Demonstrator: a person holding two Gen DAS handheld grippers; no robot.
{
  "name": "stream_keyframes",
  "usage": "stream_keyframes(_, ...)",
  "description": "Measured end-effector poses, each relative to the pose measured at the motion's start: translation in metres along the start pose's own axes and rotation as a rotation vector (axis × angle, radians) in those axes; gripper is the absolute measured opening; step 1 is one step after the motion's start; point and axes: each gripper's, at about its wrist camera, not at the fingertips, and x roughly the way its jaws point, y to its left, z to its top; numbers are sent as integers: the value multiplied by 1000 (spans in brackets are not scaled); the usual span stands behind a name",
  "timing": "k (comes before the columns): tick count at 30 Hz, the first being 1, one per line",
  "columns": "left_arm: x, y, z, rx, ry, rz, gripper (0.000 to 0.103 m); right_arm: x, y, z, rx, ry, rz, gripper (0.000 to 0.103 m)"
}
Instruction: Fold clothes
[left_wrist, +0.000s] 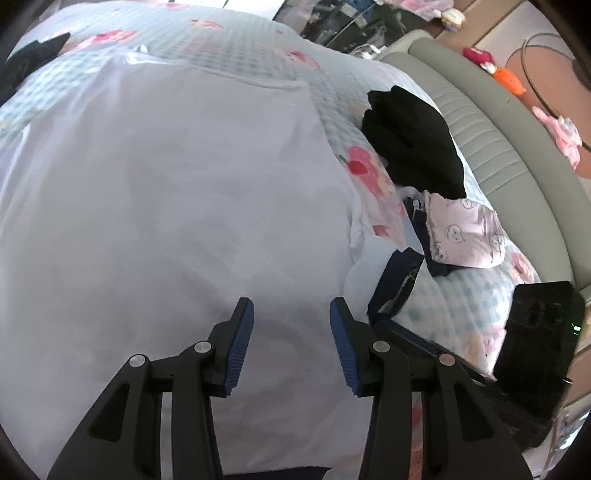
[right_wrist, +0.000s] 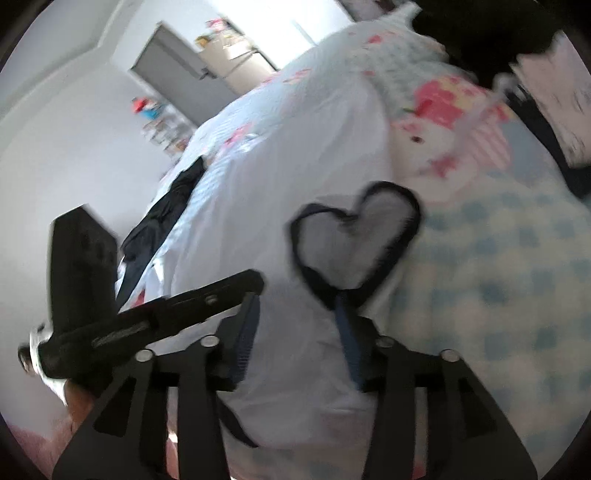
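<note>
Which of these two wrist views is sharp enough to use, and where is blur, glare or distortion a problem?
Left wrist view: sharp, evenly lit; the white garment and left gripper are crisp, with fisheye bending at the edges. Right wrist view: motion-blurred throughout, smearing the checked bedspread and dark-trimmed sleeve; window glare blows out the top; the right gripper looks soft.

The whole right wrist view is smeared with motion. Ahead of the right gripper (right_wrist: 297, 332), the navy-edged sleeve (right_wrist: 356, 236) is soft. The left gripper (right_wrist: 147, 317) crosses its left side, partly cut off.
</note>
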Motion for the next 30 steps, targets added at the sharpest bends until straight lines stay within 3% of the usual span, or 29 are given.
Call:
stream_keyframes(1, 0, -1, 0, 1, 2, -9, 45, -3, 4, 1, -21, -5, 14, 49)
stream_keyframes(3, 0, -5, -1, 12, 3, -25, 45, -25, 3, 5, -20, -96, 10, 50)
stream_keyframes(6, -1, -21, -1, 60, -10, -44, 45, -62, -23, 10, 65, -234, -120, 51)
stream_keyframes(8, -1, -33, -1, 107, -18, -63, 45, -71, -44, 9, 128, -239, -221, 53)
stream_keyframes(12, 9, -64, -5, 219, -8, -86, 45, -52, -73, 4, 252, -129, -310, 53)
stream_keyframes(13, 12, -69, -5, 242, -5, -61, 45, -50, -73, 5, 251, -125, -320, 53)
stream_keyframes(20, 46, -93, 0, 367, 8, 310, 43, -36, -67, 10, 209, -76, -332, 53)
stream_keyframes(22, 34, -79, 3, 302, -25, 379, 43, -27, -62, 12, 180, -58, -349, 54)
stream_keyframes(25, 3, -42, 7, 143, -82, 411, 43, -20, -58, 9, 160, -45, -354, 59)
stream_keyframes(28, -16, -11, 8, 34, -85, 296, 43, -19, -54, 10, 142, -42, -333, 59)
stream_keyframes(30, -24, -10, 2, 38, -100, 199, 44, -15, -47, 10, 120, -31, -283, 59)
